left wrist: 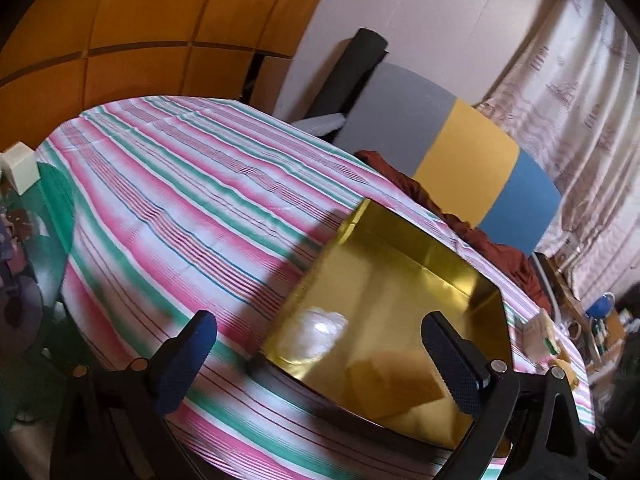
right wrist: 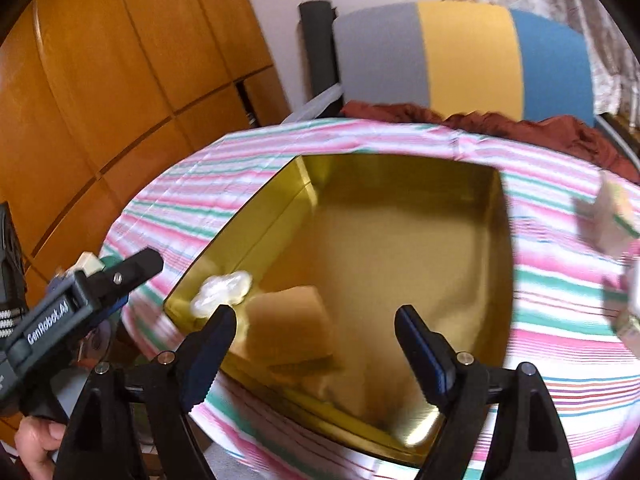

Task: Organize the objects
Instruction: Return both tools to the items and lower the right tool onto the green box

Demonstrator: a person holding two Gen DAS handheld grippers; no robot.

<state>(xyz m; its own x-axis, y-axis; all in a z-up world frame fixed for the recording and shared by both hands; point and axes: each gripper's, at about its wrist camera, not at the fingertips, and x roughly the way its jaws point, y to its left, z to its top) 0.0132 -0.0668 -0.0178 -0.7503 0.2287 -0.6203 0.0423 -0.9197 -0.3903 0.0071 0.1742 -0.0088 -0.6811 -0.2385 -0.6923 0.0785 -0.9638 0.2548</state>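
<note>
Plainly, both tools hung over the striped cloth that covered the surface. The right hand-held gripper stood with its jaws wide apart and nothing between the pads, poised above the near part of the gold tray. Inside that tray lay a tan block, resting on the shiny floor close to the near left wall, and a small clear crumpled wrapper lay just beside it, near the tray's left corner. The left hand-held gripper was likewise spread open and empty, its left finger over the cloth and its right finger over the tray's near edge. In the right wrist view the left tool's body entered from the lower left, a hand gripping its handle. A pale carton lay blurred on the cloth to the tray's right. Beyond the surface stood a grey, yellow and blue chair back, with rust-red fabric heaped at its foot
</note>
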